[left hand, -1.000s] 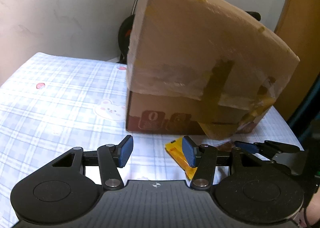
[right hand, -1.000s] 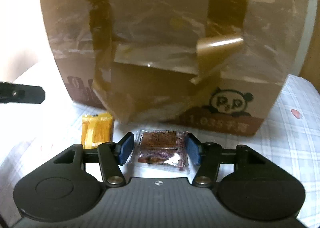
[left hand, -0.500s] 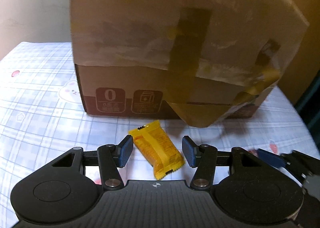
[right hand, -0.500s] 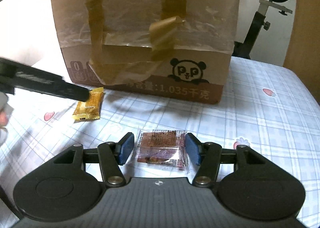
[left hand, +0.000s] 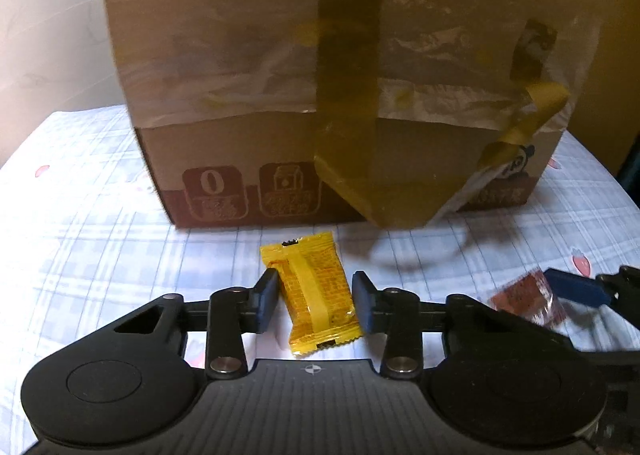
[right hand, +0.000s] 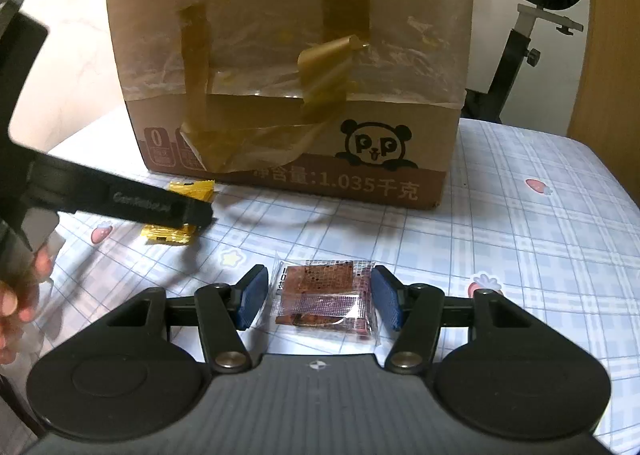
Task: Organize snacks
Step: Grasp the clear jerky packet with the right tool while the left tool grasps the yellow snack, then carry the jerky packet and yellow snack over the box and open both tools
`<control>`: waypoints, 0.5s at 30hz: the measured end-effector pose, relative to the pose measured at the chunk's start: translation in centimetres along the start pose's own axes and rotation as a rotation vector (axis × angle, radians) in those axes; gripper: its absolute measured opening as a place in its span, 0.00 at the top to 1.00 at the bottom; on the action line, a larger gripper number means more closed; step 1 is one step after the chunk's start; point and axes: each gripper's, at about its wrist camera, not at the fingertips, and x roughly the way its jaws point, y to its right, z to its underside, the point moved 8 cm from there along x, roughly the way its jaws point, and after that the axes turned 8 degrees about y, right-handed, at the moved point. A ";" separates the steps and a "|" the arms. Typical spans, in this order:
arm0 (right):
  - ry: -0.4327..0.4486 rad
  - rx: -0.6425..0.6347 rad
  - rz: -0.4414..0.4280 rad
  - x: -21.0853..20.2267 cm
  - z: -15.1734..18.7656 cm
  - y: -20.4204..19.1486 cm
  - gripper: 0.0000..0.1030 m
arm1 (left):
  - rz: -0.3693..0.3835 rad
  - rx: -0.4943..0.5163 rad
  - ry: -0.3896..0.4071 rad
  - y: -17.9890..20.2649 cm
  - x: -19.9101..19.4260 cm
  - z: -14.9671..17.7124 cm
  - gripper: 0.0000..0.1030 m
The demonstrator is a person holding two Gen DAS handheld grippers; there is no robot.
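Two snacks: one lies between the pads of each claw, both in front of the cardboard box (right hand: 288,67) on the checked tabletop (right hand: 520,223).
Left claw (left hand: 314,301): jaws closing around the yellow snack packet (left hand: 312,291); the left pad looks to be touching the wrapper, the right just beside it, though blur makes contact hard to judge.
Right claw (right hand: 318,301): part open, pads flanking the clear packet of brown snack (right hand: 326,297) with small gaps on both sides.
Yellow packet: flat on the tabletop, slightly tilted.
Box: taped, panda-printed, just beyond both claws.
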 end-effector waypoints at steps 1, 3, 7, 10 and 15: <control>0.002 0.004 -0.001 0.0 0.0 0.0 0.42 | 0.001 -0.003 0.001 0.0 -0.3 0.2 0.61; 0.007 0.005 -0.004 -0.2 0.0 0.0 0.42 | 0.002 -0.008 0.008 -0.4 -1.1 0.7 0.62; 0.033 -0.009 -0.011 -0.6 -0.1 -0.4 0.42 | 0.010 -0.026 0.025 -0.9 -3.1 1.8 0.62; 0.062 -0.020 -0.016 -1.1 -0.3 -0.6 0.42 | 0.022 -0.039 0.051 -1.7 -4.6 2.0 0.62; 0.075 0.003 -0.008 -1.3 -0.5 -0.1 0.42 | 0.029 -0.026 0.088 -2.0 -6.4 2.1 0.62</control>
